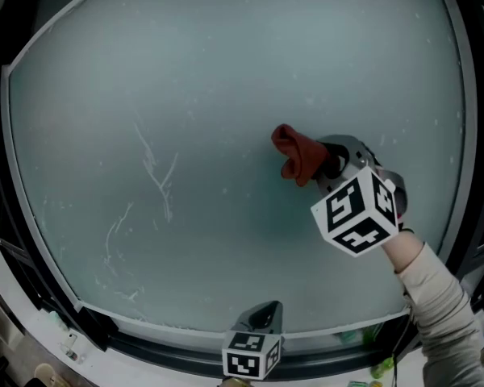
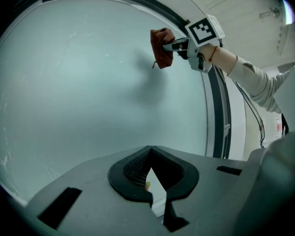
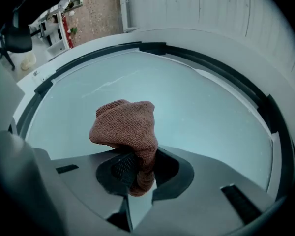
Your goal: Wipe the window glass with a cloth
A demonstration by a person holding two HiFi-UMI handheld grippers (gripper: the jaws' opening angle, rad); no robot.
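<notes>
Cloth [image 1: 297, 155], one red-brown piece, is clamped in the right gripper [image 1: 329, 162] before the single window pane [image 1: 226, 71]; the left gripper [image 1: 264, 316], second of two, is seen closed, empty, at the pane's lower edge.

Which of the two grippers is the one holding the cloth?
The right gripper: its jaws are shut on the reddish-brown knitted cloth, in front of the pale window glass. The left gripper holds nothing between its closed jaws.
</notes>
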